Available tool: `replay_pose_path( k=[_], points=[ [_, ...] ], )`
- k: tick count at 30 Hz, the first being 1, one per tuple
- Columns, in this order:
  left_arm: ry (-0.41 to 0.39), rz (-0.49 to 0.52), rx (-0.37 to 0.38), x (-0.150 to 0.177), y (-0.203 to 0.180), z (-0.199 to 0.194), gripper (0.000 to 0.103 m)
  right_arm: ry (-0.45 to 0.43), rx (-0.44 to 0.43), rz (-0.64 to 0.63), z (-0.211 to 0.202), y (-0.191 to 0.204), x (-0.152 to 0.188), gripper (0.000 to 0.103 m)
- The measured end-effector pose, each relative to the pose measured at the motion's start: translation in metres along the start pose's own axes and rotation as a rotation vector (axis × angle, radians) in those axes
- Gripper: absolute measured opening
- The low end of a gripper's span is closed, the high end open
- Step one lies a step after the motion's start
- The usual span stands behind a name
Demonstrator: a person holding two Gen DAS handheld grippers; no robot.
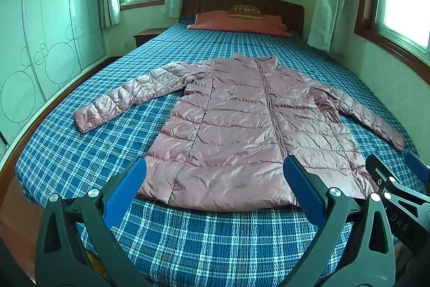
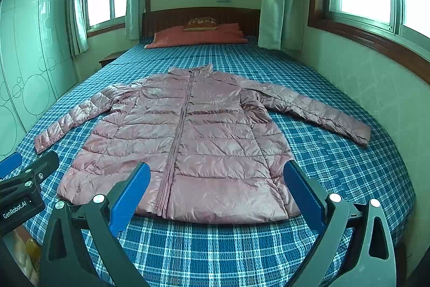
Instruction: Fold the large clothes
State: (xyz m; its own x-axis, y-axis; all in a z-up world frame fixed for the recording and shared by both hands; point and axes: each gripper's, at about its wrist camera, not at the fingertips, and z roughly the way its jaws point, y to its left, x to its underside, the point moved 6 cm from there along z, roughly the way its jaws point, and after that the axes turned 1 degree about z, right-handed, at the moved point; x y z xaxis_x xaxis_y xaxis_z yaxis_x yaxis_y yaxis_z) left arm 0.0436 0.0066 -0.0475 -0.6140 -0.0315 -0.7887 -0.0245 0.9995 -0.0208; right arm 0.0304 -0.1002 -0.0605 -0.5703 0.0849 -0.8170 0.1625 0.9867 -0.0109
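Note:
A pink quilted puffer jacket (image 1: 242, 125) lies flat and zipped on the blue plaid bed (image 1: 80, 152), collar toward the headboard, both sleeves spread out to the sides. It also shows in the right wrist view (image 2: 193, 139). My left gripper (image 1: 215, 179) is open and empty, hovering over the jacket's hem at its left half. My right gripper (image 2: 217, 184) is open and empty, hovering over the hem at its right half. The right gripper also shows at the right edge of the left wrist view (image 1: 397, 176), and the left gripper at the left edge of the right wrist view (image 2: 27, 168).
An orange pillow (image 1: 239, 23) with a small cushion lies by the dark wooden headboard (image 1: 242, 2). A glossy wardrobe (image 1: 40, 31) stands left of the bed. A wall with windows and curtains (image 2: 362, 66) runs along the right side. A nightstand (image 1: 147, 35) stands at the far left.

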Motion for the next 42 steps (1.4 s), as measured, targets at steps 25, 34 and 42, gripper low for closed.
replay_pose_path(
  k=[25,34,42],
  points=[
    [0.013,0.000,-0.002,0.0082,0.0008,0.0056,0.101,0.009,0.002,-0.004,0.0035,0.0005,0.0056,0.098],
    [0.019,0.000,-0.001,0.0083,0.0003,0.0066,0.101,0.012,0.002,-0.005,0.0031,0.0005,0.0036,0.098],
    [0.023,0.000,-0.002,0.0090,-0.0005,0.0069,0.101,0.016,0.003,-0.007,0.0054,0.0018,0.0075,0.098]
  ],
)
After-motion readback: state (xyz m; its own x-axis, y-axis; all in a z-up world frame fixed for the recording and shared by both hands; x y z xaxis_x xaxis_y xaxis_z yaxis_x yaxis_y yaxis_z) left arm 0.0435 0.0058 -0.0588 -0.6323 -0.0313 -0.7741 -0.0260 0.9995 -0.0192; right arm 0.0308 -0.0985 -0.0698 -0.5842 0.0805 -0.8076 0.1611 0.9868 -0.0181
